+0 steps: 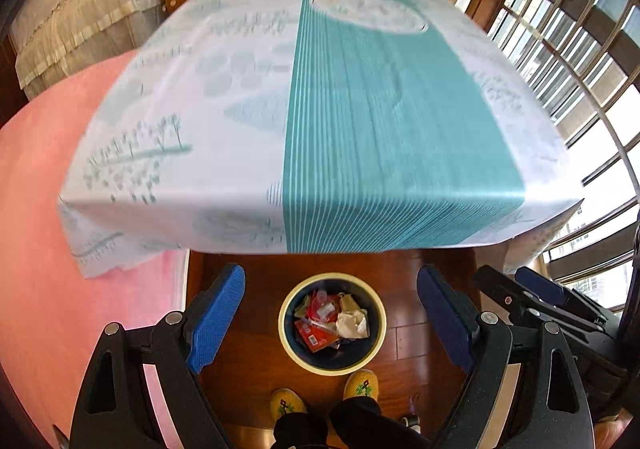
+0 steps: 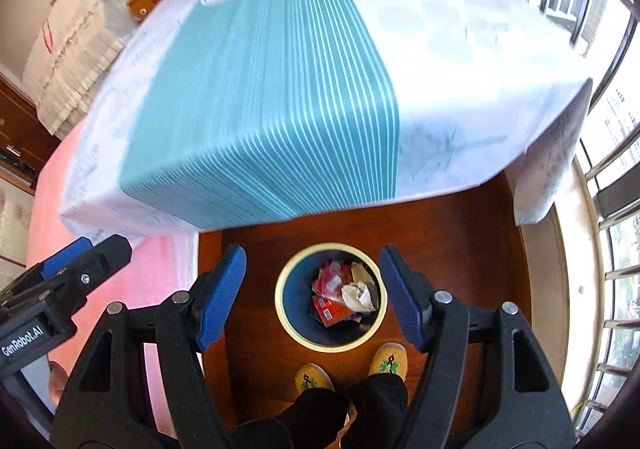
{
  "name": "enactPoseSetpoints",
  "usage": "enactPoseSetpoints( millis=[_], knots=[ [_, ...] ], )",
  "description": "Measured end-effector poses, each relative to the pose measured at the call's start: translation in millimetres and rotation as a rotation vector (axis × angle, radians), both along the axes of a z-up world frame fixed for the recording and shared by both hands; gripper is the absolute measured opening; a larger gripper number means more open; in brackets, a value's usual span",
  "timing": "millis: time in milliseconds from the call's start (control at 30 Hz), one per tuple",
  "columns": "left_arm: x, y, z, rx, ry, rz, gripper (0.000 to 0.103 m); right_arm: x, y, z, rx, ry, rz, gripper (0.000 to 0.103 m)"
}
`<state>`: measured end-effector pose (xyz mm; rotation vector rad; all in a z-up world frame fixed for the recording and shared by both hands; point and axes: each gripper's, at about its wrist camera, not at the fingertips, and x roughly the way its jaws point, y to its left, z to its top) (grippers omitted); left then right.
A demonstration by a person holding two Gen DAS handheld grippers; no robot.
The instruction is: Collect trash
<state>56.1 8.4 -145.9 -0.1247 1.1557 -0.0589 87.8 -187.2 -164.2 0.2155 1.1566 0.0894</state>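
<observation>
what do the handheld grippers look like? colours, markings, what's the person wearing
Left gripper and right gripper: black triangular cut-out frames, silver pivot bolts, textured blue pads. White "GenRobot.AI" lettering on the left body. Person wears dark trousers and yellow knitted slippers.

- "GenRobot.AI" is printed in white on the black body of the left gripper (image 2: 106, 249) — seen at the left edge of the right wrist view.
- Print on the red wrappers (image 2: 330, 309) (in the bin) cannot be read.
</observation>
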Motion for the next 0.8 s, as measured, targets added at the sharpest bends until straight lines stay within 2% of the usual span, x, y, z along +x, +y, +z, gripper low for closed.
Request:
enactPoseSetpoints(
  millis=[200, 433, 633, 800],
  knots=[
    [2.3, -9.9, 68.2, 0.007, -0.063, -0.027, 0.089, 8.2, 3.2, 69.4, -0.023, -0.058, 0.028, 0.069],
    [2.0, -16.9, 134.7, 0.027, -0.126, -0.044, 0.089, 11.3, 6.9, 133.6, -0.032, -0.095, 0.046, 0.070],
    [4.4, -13.3, 180.3, 0.048, -0.179, -0.023, 0.089, 9.2, 11.9, 183.8, -0.054, -0.138, 0.055, 0.070],
    [1.1, -10.0, 201.9, 0.058, -0.195, 0.006, 0.089, 1.8, 16.3, 220.2, -0.074, -0.206, 0.063, 0.070]
  ],
)
